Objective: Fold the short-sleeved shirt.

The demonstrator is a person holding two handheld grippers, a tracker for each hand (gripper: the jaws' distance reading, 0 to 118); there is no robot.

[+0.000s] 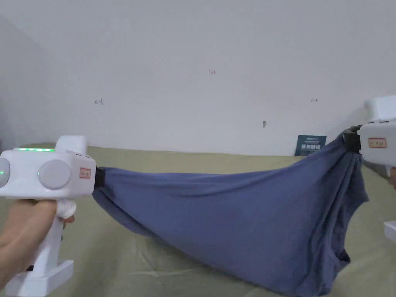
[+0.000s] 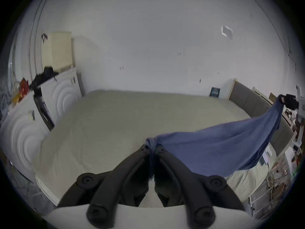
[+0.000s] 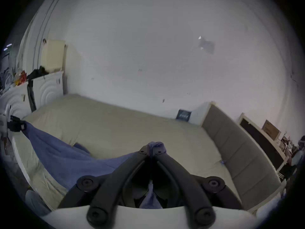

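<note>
A blue short-sleeved shirt (image 1: pixel 247 216) hangs stretched in the air between my two grippers, sagging in the middle, its lowest fold near the bed. My left gripper (image 1: pixel 101 178) is shut on one bunched end at the left; in the left gripper view its black jaws pinch the shirt (image 2: pixel 214 148) at the left gripper's (image 2: pixel 151 147) tips. My right gripper (image 1: pixel 350 140) is shut on the other end, held higher at the right. In the right gripper view cloth of the shirt (image 3: pixel 66 156) pokes out past the closed tips of the right gripper (image 3: pixel 151 148).
A wide bed with an olive-beige sheet (image 1: pixel 116 255) lies below the shirt. A white wall (image 1: pixel 201 77) stands behind it, a grey padded headboard (image 3: pixel 239 151) on the right, white cabinets (image 2: pixel 62 93) on the left. A small dark sign (image 1: pixel 310 145) leans on the wall.
</note>
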